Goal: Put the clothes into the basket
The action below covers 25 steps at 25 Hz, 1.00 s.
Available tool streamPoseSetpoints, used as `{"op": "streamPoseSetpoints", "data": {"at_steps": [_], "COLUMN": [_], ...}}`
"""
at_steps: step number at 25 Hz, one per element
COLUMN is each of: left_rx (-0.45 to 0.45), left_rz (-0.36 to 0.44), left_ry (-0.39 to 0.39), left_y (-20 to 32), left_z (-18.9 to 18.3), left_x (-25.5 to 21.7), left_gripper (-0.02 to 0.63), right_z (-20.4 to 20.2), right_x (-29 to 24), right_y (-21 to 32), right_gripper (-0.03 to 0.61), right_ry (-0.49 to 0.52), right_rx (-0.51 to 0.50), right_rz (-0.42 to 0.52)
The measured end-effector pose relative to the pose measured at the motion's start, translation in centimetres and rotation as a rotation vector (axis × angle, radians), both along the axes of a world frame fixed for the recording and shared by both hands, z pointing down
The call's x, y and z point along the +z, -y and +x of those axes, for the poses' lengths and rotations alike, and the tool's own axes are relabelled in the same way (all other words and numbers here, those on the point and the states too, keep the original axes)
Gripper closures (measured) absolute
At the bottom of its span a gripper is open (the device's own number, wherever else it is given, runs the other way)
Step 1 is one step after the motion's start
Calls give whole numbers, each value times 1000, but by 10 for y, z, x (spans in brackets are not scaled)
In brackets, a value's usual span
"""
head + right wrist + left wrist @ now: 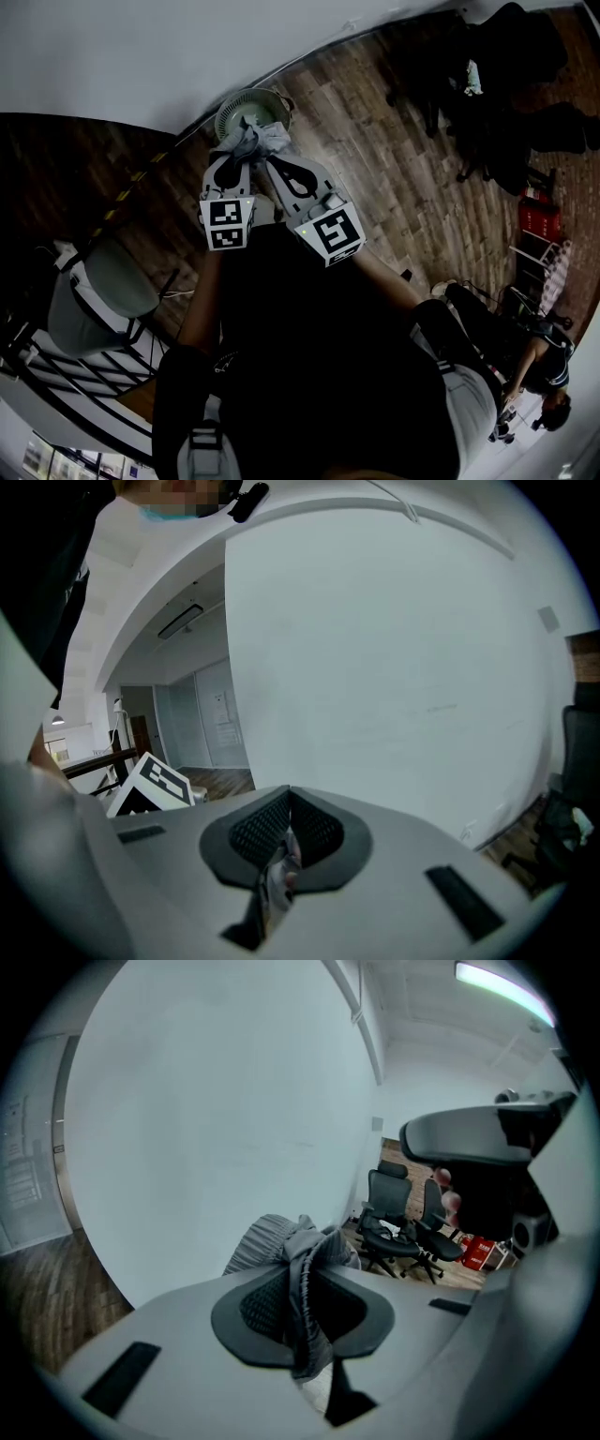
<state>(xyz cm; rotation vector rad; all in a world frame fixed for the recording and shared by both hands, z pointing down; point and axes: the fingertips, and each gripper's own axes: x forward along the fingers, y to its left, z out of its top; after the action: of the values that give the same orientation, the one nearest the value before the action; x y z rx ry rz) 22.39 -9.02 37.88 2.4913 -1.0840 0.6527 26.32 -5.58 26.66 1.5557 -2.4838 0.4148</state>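
floor [375, 122]: wooden boards that meet a white wall [141, 47] along the far edge.
basket [246, 101]: round, pale, open at the top. It stands on the floor at that far edge, at the foot of the wall. Cannot tell what is inside.
garment [251, 141]: grey cloth, bunched up, held off the floor between the two tools. In the head view its far end overlaps the basket's near rim. Whether it touches the rim I cannot tell.
left hand-held gripper [236, 157]: jaws narrow, pinching a thick gathered fold of the garment. The bulk of the cloth spills out ahead of the tips.
right hand-held gripper [270, 161]: jaws nearly together, nipping only a thin edge of the same garment.
key relation: the basket lies straight ahead of both tools and lower. The bunch's long axis runs from the jaws toward it.
nearer hand: about even. The two tools sit side by side with tips converging on the cloth.
judgement: carry forward over the mouth, then release. The right hold looks the slighter and likelier to slip early.
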Motion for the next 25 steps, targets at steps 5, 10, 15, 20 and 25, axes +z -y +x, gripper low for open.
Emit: {"op": "streamPoseSetpoints", "data": {"at_steps": [5,10,15,20,25], "left_rx": [-43,-91,-224,-348,-452], "left_rz": [-9,-11,-31,-40,-32], "left_ry": [14,46,52,83,114], "left_y": [9,21,37,46,49], "left_z": [-6,0,-2,10,21], "left_x": [1,2,4,10,16], "left_gripper": [560,560,560,560,560], "right_z": [-1,9,12,32,59], "right_x": [2,12,18,25,34], "right_y": [6,21,36,48,62], "right_gripper": [568,568,568,568,568], "right_ry": [-4,18,27,41,30], "right_rx": [-43,-111,-256,-383,-473], "right_rz": [-11,-47,-71,-94,-115]}}
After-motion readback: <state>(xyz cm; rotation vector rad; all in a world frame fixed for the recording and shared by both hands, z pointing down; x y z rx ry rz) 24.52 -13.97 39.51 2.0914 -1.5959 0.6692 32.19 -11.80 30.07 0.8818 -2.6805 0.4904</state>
